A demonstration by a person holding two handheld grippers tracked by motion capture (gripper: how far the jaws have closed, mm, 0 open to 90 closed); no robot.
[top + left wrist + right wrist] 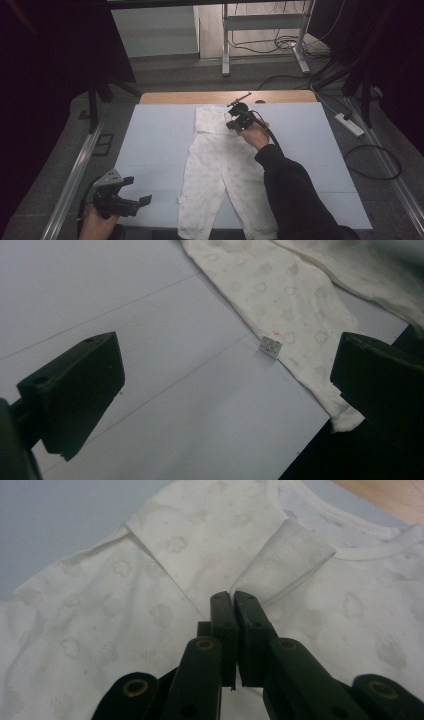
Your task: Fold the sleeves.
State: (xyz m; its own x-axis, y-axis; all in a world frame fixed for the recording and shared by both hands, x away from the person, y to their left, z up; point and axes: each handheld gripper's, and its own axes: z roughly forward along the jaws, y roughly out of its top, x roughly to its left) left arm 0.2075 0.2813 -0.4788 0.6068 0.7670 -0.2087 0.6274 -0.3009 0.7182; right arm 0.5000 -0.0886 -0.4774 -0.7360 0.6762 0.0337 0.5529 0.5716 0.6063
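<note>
A white baby garment with a faint cloud print lies flat down the middle of the table, its legs toward the near edge. My right gripper is over the garment's upper part, and in the right gripper view its jaws are shut on a folded flap of the cloth that stands up from them. At the near left corner of the mat, my left gripper is open and holds nothing. The left gripper view has its jaws wide apart over bare mat, beside a garment leg with a small sewn label.
A pale blue mat covers the table, with a wooden strip bare at the far edge. On the floor lie a power strip and cables at the right. A metal stand rises behind the table.
</note>
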